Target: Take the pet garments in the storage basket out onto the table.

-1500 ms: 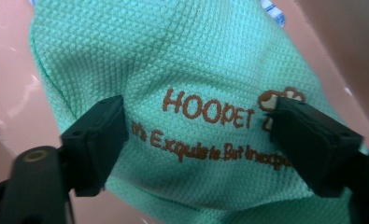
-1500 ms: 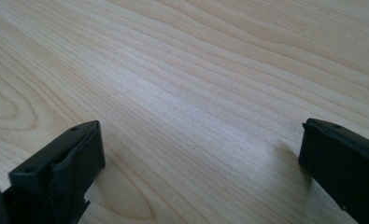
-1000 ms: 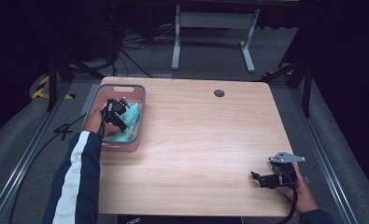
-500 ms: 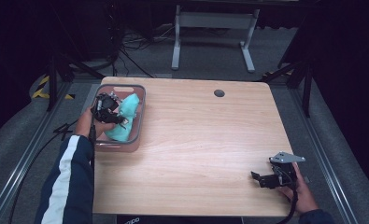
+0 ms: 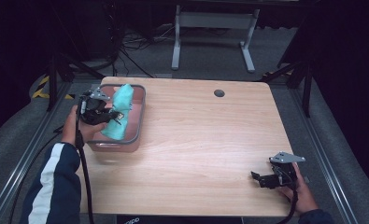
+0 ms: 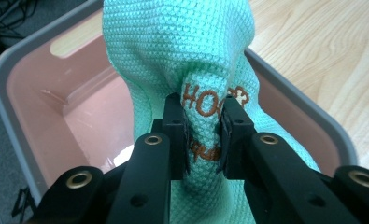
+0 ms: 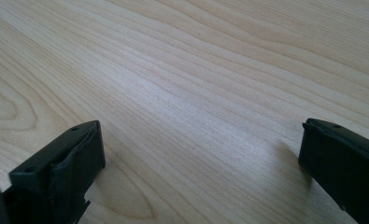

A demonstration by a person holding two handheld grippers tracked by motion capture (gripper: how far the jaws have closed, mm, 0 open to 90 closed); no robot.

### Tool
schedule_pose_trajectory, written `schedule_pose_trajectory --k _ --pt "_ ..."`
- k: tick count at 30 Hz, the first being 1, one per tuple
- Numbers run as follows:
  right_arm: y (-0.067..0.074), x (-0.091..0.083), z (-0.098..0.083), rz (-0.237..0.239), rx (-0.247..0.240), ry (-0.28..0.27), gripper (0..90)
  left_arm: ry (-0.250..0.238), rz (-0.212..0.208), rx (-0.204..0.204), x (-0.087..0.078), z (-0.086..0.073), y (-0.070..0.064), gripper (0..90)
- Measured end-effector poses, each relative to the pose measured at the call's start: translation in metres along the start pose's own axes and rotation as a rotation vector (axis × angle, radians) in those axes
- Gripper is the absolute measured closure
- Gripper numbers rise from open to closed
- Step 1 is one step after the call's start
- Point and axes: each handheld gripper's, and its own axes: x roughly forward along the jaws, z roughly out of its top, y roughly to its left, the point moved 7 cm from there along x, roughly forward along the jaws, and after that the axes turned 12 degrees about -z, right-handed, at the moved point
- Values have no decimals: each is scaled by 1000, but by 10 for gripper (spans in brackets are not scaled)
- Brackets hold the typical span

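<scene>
While pinched, cloth (image 6: pixel 182 56) between left gripper (image 6: pixel 203 133), over bin (image 6: pixel 28 60)

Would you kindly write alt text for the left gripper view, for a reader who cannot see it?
The left gripper is shut on a fold of a mint-green waffle-weave cloth with orange lettering, held above a pink bin with a grey rim. The light wooden table lies beyond the bin.

green cloth (image 6: pixel 182 56): orange stitched letters "hoo", rest hidden in fold.
</scene>
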Motion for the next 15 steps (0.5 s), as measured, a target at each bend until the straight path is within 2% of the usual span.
schedule_pose_trajectory --k 3,7,9,15 --pt "0 0 0 0 0 0 7 -31 5 5 -7 0 -2 764" --pt "0 0 0 1 0 0 7 -44 8 18 -13 1 -6 766" --pt "0 0 0 0 0 0 7 -64 11 41 -18 4 -12 768" --pt "0 0 0 0 0 0 7 -83 -9 72 -27 9 -28 770"
